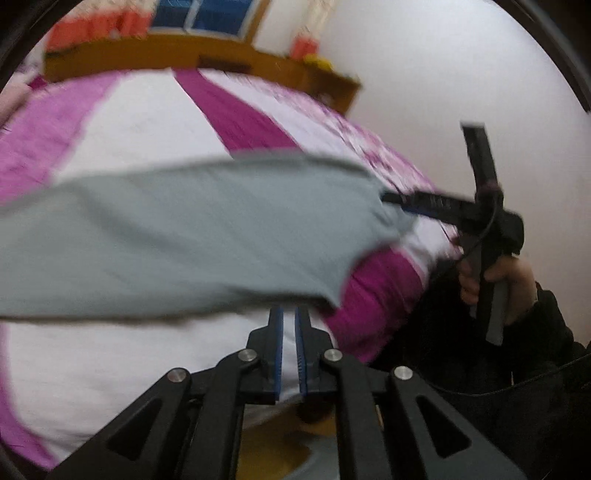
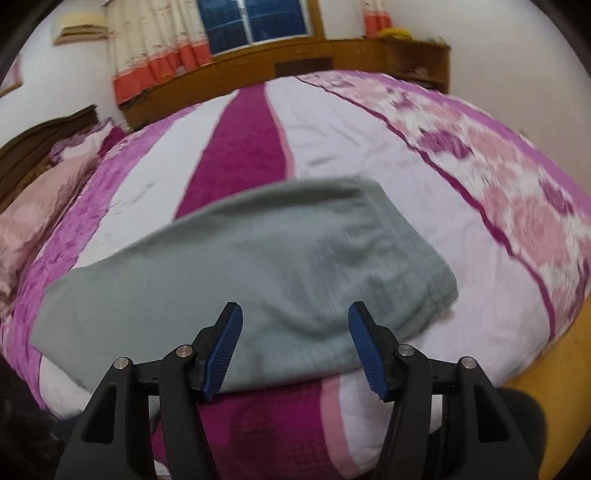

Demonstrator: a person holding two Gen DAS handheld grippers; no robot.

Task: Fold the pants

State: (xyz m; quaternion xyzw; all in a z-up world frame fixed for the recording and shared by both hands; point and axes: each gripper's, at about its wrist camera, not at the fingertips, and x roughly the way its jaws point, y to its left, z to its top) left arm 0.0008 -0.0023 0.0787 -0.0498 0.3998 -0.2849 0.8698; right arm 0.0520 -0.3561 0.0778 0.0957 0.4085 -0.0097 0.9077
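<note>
Home bedroom: bed [image 2: 332, 122], curtained window [image 2: 255, 22]

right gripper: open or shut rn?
Open. In the right wrist view, the right gripper has its blue pads set wide apart, with the grey pants visible between them and nothing clamped.

Pants I count: one grey pair [image 2: 236, 273]
Grippers I hold: two, left [image 1: 290, 314], right [image 2: 295, 314]
Windows: one [image 2: 255, 22]
Pillows: one pink [image 2: 33, 218]

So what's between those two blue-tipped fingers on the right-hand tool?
In the right wrist view, the right gripper is open, and the gray pants show in the gap, lying on the striped bedspread. Nothing else sits there.
</note>
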